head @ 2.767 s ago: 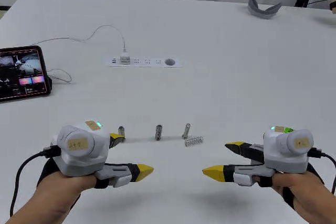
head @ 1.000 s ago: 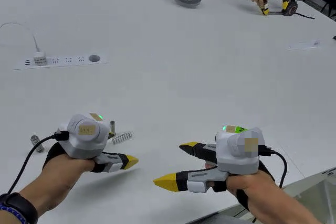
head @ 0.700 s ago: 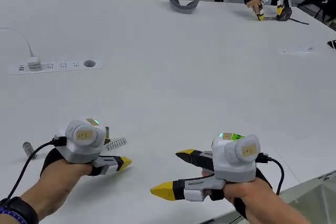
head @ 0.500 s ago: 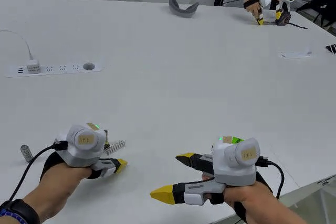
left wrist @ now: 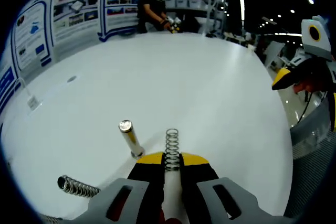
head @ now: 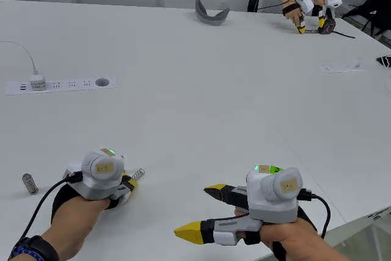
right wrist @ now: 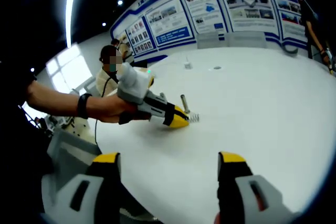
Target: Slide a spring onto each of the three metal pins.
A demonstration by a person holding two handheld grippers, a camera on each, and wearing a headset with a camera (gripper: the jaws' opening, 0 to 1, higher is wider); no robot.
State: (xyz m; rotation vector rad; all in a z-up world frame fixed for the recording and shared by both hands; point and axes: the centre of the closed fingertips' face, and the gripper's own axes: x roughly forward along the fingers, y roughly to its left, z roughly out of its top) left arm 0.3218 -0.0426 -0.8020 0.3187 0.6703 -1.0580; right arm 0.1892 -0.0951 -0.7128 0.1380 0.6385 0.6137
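Here, a white table (head: 201, 102) is seen from the head view, with a gripper held in each hand near its front edge. The left gripper (head: 127, 183) is held low over the table, and its jaws are closed on a spring (left wrist: 171, 145). In the left gripper view the spring is pinched at its near end between the yellow tips, and its free end points away across the table. A bare pin (left wrist: 128, 137) stands upright just beside the spring, to its left in that view, and the spring is not on it. The right gripper (head: 200, 210) is held well apart from the left one, its jaws spread wide and holding nothing. In the right gripper view the left gripper, the spring and the pin are seen ahead between those open jaws. Farther left in the head view, a second pin (head: 27, 183) wrapped in coils stands alone. A power strip (head: 61, 84) lies farther back on the table.
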